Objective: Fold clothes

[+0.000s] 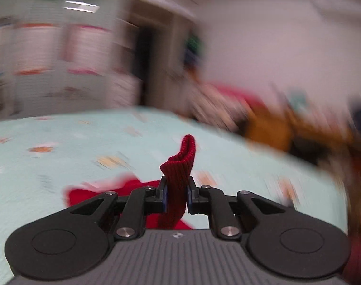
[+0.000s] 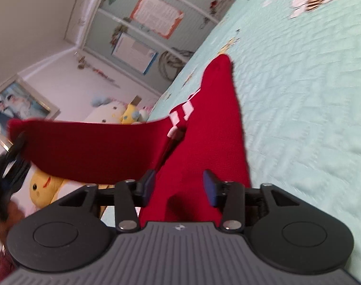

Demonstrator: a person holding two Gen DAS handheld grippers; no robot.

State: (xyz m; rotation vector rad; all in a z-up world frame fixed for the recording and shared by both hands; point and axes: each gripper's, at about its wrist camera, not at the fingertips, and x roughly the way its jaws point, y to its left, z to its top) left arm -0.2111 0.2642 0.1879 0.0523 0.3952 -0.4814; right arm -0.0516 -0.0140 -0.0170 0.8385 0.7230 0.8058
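A red knit garment [image 2: 211, 123] with white lettering lies on the mint quilted bed [image 2: 299, 83]. In the left wrist view my left gripper [image 1: 176, 197] is shut on the garment's dark red ribbed band [image 1: 180, 173], which sticks up past the fingertips. The right wrist view shows that band [image 2: 90, 149] lifted off the bed and stretched to the left, where the left gripper [image 2: 16, 147] holds its end. My right gripper [image 2: 179, 186] is open low over the garment's body, with red cloth filling the gap between its fingers.
The bed [image 1: 61, 161] has bee prints. Plush toys [image 2: 125, 115] and a yellow one [image 2: 41, 187] sit past its edge. A framed picture [image 2: 14, 109] hangs on the wall, near wardrobe doors [image 2: 154, 11]. Blurred orange-brown objects [image 1: 270, 130] lie beyond the bed.
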